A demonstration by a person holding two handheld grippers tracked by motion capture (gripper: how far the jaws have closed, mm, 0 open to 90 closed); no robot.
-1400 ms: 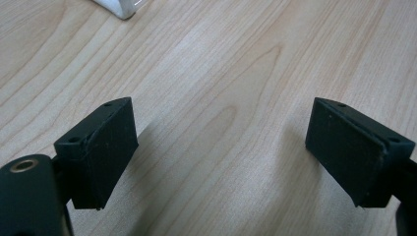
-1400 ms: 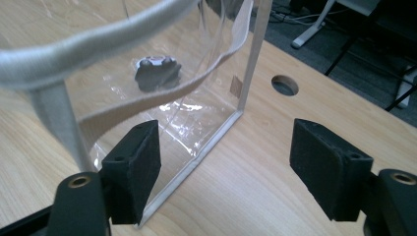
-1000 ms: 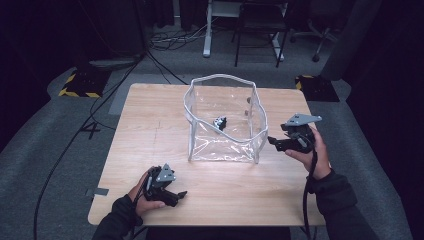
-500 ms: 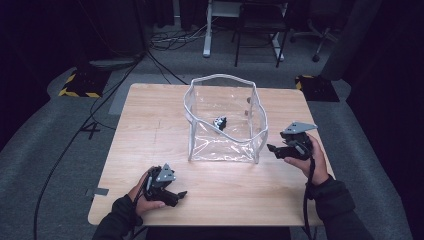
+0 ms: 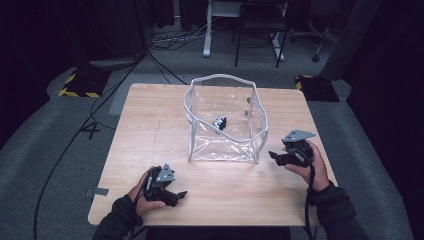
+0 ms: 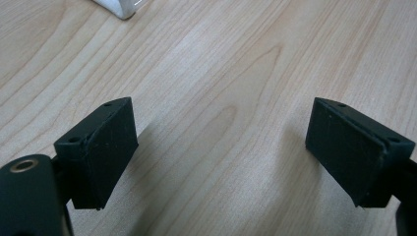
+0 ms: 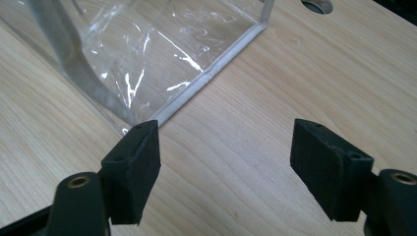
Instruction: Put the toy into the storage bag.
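Clear bag (image 5: 225, 125) just beside right claw (image 5: 272, 155) — apart.

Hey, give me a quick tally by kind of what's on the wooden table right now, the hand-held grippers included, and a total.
Clear plastic bag: 1
Small black object inside the bag: 1
Hand-held grippers: 2, the left hand-held gripper and the right hand-held gripper, both with jaws apart and nothing between them
Total: 4
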